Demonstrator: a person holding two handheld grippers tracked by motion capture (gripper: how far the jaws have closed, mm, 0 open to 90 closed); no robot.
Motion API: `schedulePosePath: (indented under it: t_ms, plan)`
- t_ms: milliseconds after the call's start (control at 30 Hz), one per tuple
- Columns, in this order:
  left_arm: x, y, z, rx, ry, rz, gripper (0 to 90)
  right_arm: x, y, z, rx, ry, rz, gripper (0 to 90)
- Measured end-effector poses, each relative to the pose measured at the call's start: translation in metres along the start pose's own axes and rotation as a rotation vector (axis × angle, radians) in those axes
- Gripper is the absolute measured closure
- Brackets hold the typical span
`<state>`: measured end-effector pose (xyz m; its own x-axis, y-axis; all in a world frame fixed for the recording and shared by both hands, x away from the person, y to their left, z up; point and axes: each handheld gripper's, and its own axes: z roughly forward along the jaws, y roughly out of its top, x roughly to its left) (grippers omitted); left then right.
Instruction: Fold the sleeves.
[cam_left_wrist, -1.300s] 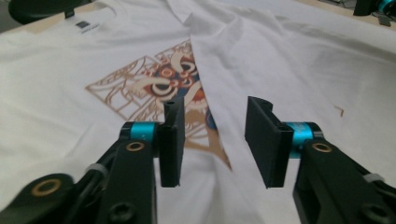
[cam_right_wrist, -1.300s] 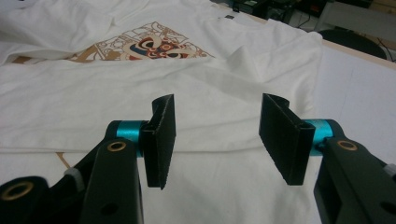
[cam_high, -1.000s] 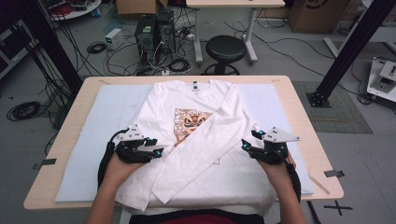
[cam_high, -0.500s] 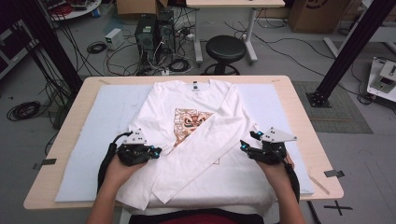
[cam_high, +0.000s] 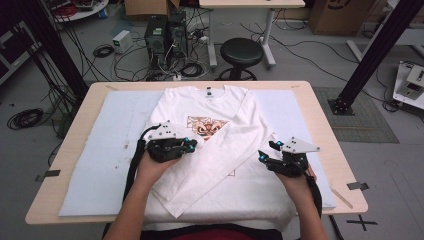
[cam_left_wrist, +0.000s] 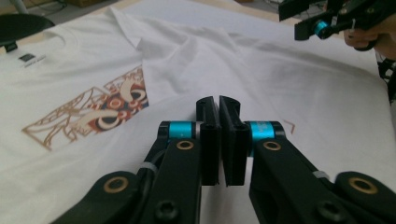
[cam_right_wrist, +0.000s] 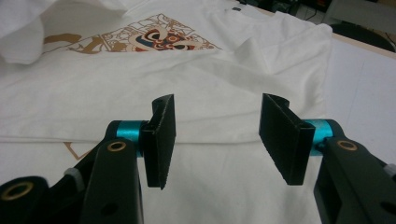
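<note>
Two grippers are showing in my high view over a white T-shirt (cam_high: 220, 150) that is lying flat on a pale mat (cam_high: 95, 165) on the wooden table (cam_high: 320, 115). Compared with a second ago, I am seeing the left gripper (cam_high: 192, 145) sitting farther in over the shirt, close to the printed design (cam_high: 202, 127), while the right gripper (cam_high: 264, 156) is keeping its place at the shirt's edge. A long sleeve (cam_high: 225, 155) is lying folded slantwise across the chest, covering part of the print. The shirt's hem is running off the table's near edge.

Looking along the left gripper (cam_left_wrist: 218, 105), I am finding its jaws nearly together with a thin slit between them; they have just been closing, then easing apart slightly, and no cloth is between them. The other gripper (cam_left_wrist: 301, 29) is cut off at the top corner.

Looking along the right gripper (cam_right_wrist: 215, 109), I am seeing its jaws standing apart, holding nothing, cloth lying beyond them. The print (cam_right_wrist: 154, 37) is partly hidden by a fold.
</note>
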<state>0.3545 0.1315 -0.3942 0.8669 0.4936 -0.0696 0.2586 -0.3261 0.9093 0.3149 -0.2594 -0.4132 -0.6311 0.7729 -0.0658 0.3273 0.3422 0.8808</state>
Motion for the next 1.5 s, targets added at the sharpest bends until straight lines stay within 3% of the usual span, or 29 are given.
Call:
schedulePosePath:
  t_ms: [100, 233, 433, 567, 633, 700, 800, 867, 900, 933, 1100, 1167, 1367, 1500]
  plan:
    - [0.005, -0.004, 0.003, 0.052, 0.024, -0.021, 62.8, 0.000, 0.000, -0.002, 0.004, -0.004, -0.003, 47.1]
    - [0.010, -0.015, -0.013, 0.042, 0.048, -0.042, 56.6, 0.000, 0.000, -0.005, 0.005, -0.008, -0.003, 47.1]
    - [0.018, -0.036, -0.033, 0.099, 0.046, -0.051, 56.0, 0.004, 0.001, -0.005, 0.006, -0.009, -0.005, 47.1]
    - [0.017, -0.050, -0.029, 0.158, 0.028, -0.059, 56.9, 0.006, 0.001, -0.002, 0.012, -0.002, -0.011, 47.1]
    - [0.015, -0.056, -0.022, 0.214, 0.011, -0.054, 64.7, 0.006, 0.001, -0.001, 0.010, -0.002, -0.009, 47.1]
    - [0.011, -0.057, -0.017, 0.237, -0.006, -0.030, 77.3, 0.007, 0.001, 0.001, 0.012, 0.002, -0.008, 47.1]
    - [0.007, -0.054, -0.016, 0.228, -0.019, -0.010, 85.7, 0.008, 0.000, 0.003, 0.015, 0.003, -0.010, 47.1]
    - [-0.003, -0.043, -0.017, 0.163, -0.021, 0.017, 86.1, 0.007, -0.002, 0.003, 0.014, 0.003, -0.006, 47.1]
    - [-0.003, -0.043, -0.017, 0.163, -0.021, 0.017, 86.1, 0.006, -0.002, 0.002, 0.014, 0.000, -0.004, 47.1]
    - [-0.009, -0.036, -0.019, 0.117, -0.034, 0.028, 86.1, 0.006, -0.002, 0.001, 0.012, 0.000, -0.003, 47.1]
    - [-0.020, -0.017, -0.015, 0.055, -0.040, 0.061, 86.1, 0.005, -0.003, -0.005, -0.002, -0.005, -0.003, 47.1]
    - [-0.022, -0.011, -0.008, 0.037, -0.042, 0.056, 86.1, 0.004, -0.003, -0.006, -0.004, -0.005, -0.004, 47.1]
    - [-0.030, 0.000, 0.013, 0.024, -0.052, 0.049, 85.3, 0.003, -0.004, -0.009, -0.008, -0.005, 0.006, 47.1]
    - [-0.026, -0.003, 0.016, 0.033, -0.042, 0.022, 69.8, 0.004, -0.004, -0.007, -0.005, -0.003, 0.006, 47.1]
